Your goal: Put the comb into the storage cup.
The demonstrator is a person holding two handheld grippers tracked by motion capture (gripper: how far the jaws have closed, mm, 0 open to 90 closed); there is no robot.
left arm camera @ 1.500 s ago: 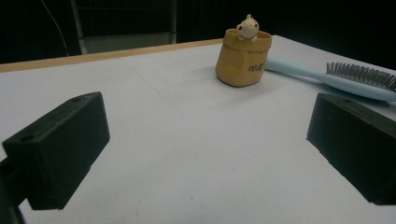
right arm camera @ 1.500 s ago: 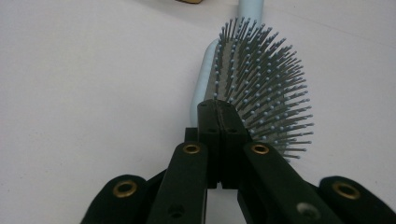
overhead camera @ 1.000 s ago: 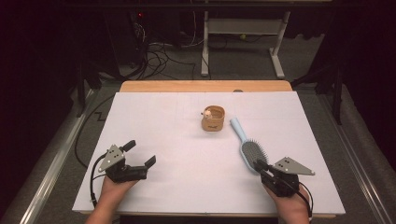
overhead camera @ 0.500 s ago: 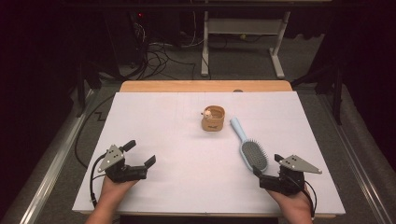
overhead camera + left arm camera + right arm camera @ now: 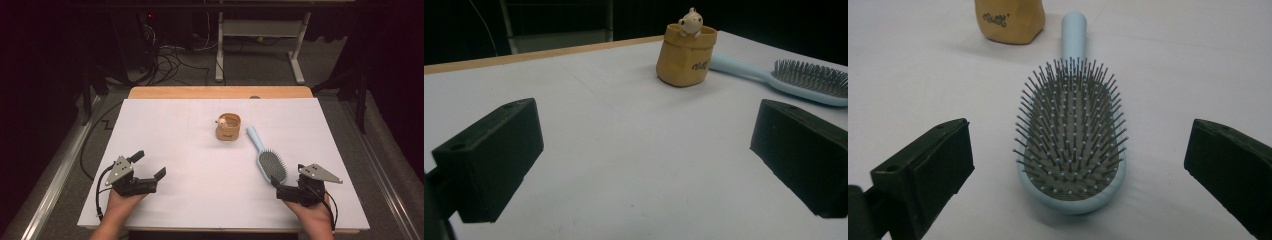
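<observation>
Blue hairbrush (image 5: 1070,135) lay bristles-up just ahead of the right gripper (image 5: 1073,165), whose jaws had just been opening wide, gripping nothing.

Pale blue hairbrush (image 5: 1071,150), dark grey bristle bed, bristles tipped with light dots. Mustard-tan pot (image 5: 686,55) with dark lettering I can't quite read and a cream little figure (image 5: 690,22) on top. White table cover (image 5: 200,135), black-jawed grippers.
</observation>
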